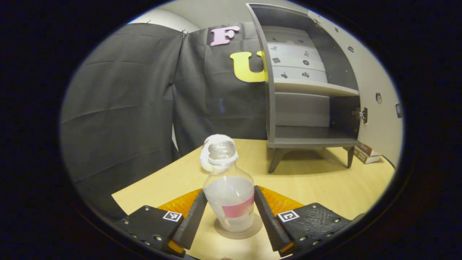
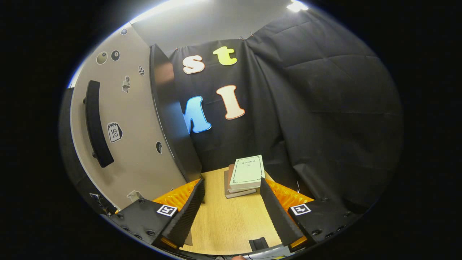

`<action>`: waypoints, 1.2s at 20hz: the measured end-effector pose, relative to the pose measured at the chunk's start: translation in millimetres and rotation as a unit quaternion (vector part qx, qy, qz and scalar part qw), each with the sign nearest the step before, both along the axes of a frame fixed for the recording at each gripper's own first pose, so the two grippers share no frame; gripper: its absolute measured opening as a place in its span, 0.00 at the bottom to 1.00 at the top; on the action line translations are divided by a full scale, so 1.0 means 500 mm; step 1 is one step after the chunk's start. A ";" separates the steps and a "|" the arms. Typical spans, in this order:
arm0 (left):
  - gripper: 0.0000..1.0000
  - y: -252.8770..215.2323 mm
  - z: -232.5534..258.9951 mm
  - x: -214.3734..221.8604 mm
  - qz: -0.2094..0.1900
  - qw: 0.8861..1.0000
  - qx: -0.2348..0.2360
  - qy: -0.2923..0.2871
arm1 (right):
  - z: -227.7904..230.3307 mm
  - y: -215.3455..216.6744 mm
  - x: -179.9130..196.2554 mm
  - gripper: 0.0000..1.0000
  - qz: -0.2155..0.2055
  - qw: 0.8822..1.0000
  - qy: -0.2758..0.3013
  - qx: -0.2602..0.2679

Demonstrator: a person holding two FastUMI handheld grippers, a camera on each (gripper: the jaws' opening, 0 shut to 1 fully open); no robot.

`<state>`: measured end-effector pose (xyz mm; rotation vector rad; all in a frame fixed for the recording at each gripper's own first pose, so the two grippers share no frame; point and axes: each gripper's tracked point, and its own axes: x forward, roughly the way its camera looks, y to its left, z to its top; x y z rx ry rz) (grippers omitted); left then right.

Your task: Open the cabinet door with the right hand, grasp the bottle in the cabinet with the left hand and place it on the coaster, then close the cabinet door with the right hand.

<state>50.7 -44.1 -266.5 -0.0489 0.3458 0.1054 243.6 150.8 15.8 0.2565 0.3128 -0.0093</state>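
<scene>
A clear bottle (image 1: 229, 204) with a pink band and a white fuzzy wrap round its neck stands upright on a round brown coaster (image 1: 254, 230) on the wooden table. My left gripper (image 1: 230, 190) has one finger against each side of the bottle, shut on it. Behind it stands the grey cabinet (image 1: 306, 142) with bare shelves and its door (image 1: 377, 119) swung wide to the right. In the right gripper view the door's pale front (image 2: 137, 144) with a black handle (image 2: 95, 122) is close on the left. My right gripper (image 2: 231, 181) is open and holds nothing, just right of the door's edge.
A small stack of books (image 2: 246, 175) lies on the table (image 2: 231, 220) ahead of the right gripper, against the black cloth wall. The same books (image 1: 365, 153) lie beside the cabinet's right leg. Bare tabletop (image 1: 317, 184) lies between bottle and cabinet.
</scene>
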 end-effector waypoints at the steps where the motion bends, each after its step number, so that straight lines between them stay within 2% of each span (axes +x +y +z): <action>1: 0.81 -0.006 0.010 0.001 -0.004 1.000 0.001 -0.003 | -0.001 0.001 0.001 0.98 0.000 1.000 0.000 0.002; 5: 0.78 -0.006 0.064 -0.001 -0.004 1.000 0.010 -0.021 | 0.004 0.007 0.004 0.98 0.001 1.000 -0.006 0.014; 13: 0.80 0.006 0.273 -0.007 -0.009 0.996 0.043 -0.082 | 0.028 0.025 0.017 0.98 0.018 0.999 -0.018 0.022; 15: 0.78 -0.001 0.336 -0.010 -0.010 0.994 0.047 -0.098 | 0.039 0.027 0.023 0.98 0.025 0.999 -0.025 0.017; 21: 0.78 -0.041 0.526 -0.037 -0.038 0.989 0.032 -0.139 | 0.108 0.074 0.045 0.98 0.074 0.996 -0.052 -0.001; 24: 0.78 -0.061 0.573 -0.047 -0.066 0.987 0.031 -0.142 | 0.147 0.111 0.044 0.98 0.104 0.992 -0.068 -0.019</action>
